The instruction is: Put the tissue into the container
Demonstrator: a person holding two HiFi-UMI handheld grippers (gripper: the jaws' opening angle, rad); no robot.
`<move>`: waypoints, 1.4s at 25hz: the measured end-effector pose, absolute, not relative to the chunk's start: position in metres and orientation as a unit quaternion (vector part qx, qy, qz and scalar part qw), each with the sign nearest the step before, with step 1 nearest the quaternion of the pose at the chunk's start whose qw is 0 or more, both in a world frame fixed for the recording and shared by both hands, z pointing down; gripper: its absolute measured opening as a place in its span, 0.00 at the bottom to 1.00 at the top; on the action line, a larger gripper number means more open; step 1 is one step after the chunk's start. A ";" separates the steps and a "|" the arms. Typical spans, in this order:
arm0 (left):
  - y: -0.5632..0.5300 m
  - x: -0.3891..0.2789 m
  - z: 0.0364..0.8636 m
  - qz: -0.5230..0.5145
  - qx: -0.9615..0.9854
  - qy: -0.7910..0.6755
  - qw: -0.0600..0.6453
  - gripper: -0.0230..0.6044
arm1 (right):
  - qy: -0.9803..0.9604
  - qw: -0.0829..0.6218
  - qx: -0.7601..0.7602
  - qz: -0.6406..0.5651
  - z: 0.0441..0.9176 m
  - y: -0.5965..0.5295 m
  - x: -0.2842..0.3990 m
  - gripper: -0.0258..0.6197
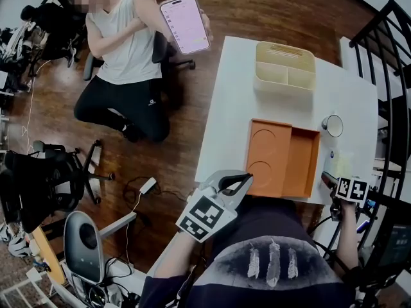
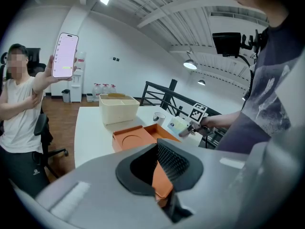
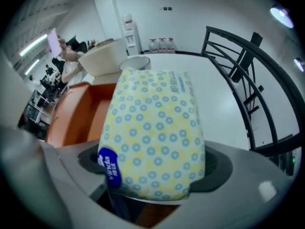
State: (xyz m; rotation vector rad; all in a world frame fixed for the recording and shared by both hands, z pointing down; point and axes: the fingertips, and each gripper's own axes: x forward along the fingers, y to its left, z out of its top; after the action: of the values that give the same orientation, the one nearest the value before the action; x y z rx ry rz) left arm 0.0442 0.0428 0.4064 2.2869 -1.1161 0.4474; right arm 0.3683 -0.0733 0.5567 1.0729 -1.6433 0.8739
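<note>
**Tissue pack pinched near the table edge**

The right gripper (image 1: 332, 181) pinches the tissue pack (image 3: 152, 132) across its width, at the right edge of the table (image 1: 234, 98), just beside the orange container (image 1: 302, 164). The left gripper (image 1: 239, 183) has its jaws spread and empty. The pack is soft, so a shallow hold may let it tilt, slip and fall off the edge. The pack hides how deep the pads sit. In the head view it hardly shows.

White table (image 1: 225, 108), orange container (image 1: 282, 156) near front edge, cream divided box (image 1: 284, 69) behind, small cup (image 1: 332, 125) right
</note>
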 end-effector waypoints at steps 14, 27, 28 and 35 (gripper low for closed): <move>0.040 0.035 0.404 0.157 0.858 -0.409 0.267 0.06 | -0.754 0.448 0.324 0.354 0.520 -0.031 0.222 0.81; 0.050 0.023 0.408 0.154 0.853 -0.414 0.278 0.06 | -0.727 0.401 0.352 0.432 0.554 -0.031 0.209 0.83; 0.050 0.021 0.408 0.153 0.852 -0.415 0.279 0.06 | -0.728 0.400 0.350 0.434 0.554 -0.029 0.207 0.83; 0.047 0.021 0.409 0.150 0.852 -0.417 0.280 0.06 | -0.749 0.398 0.334 0.410 0.534 -0.034 0.204 0.90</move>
State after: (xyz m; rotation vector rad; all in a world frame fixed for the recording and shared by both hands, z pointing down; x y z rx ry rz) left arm 0.0210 0.0471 0.4089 2.2842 -1.1179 0.4013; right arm 0.2043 -0.0337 0.5342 0.8456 -1.8967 1.0390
